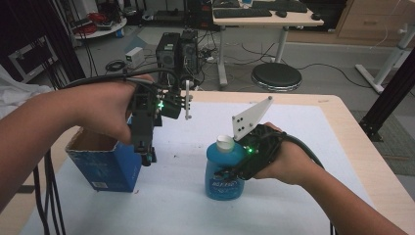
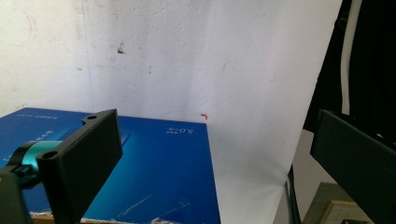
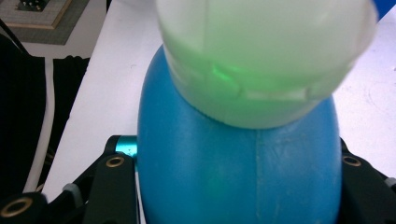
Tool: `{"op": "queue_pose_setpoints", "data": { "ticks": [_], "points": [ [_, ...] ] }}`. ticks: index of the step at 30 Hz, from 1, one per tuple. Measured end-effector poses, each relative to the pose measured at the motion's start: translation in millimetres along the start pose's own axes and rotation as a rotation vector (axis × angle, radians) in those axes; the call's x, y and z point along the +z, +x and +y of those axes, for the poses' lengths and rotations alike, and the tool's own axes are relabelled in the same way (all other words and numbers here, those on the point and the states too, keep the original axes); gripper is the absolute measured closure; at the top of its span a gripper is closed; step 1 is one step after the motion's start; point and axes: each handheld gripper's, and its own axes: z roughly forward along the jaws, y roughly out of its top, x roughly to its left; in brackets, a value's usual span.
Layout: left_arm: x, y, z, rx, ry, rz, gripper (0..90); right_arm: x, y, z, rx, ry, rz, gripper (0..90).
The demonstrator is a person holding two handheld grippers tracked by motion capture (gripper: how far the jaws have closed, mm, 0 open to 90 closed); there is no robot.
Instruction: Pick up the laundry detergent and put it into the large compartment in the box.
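At centre frame the right gripper (image 1: 235,171) is clamped on the blue bottle (image 1: 224,171) standing on the white mat (image 1: 303,147), while the left gripper (image 1: 145,157), jaws apart, hangs above the blue box (image 1: 105,166) at left, so probably best to keep the bottle upright.

The left claw (image 1: 148,159) is a black blocky frame with a small green light, a white rod on its side and thick black cables trailing from it; its own view shows flat matte black jaws with screw holes and a teal fitting at the base. The right claw (image 1: 230,172) is black with a green light, a white three-cornered plate dotted with holes, brass-ringed screw holes and a black cable.
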Motion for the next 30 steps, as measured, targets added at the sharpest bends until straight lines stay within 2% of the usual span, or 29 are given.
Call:
{"op": "queue_pose_setpoints", "data": {
  "ticks": [15,20,25,30],
  "points": [
    [-0.5,1.2,-1.2,-0.003,0.002,-0.001,2.1,-1.0,-2.9,-3.4,0.012,-0.018,0.017,41.6],
    [-1.4,0.9,-2.3,0.000,0.000,0.001,2.1,-1.8,-3.4,-3.0,0.042,-0.015,0.027,33.1],
    [-0.9,1.3,-2.9,-0.002,0.000,0.003,2.0,-7.6,-1.6,-1.9,0.038,-0.028,0.035,31.0],
    [-1.0,2.3,-3.0,-0.001,-0.004,0.002,2.1,-11.4,-0.3,-2.5,0.047,-0.011,0.041,25.8]
  ]
}}
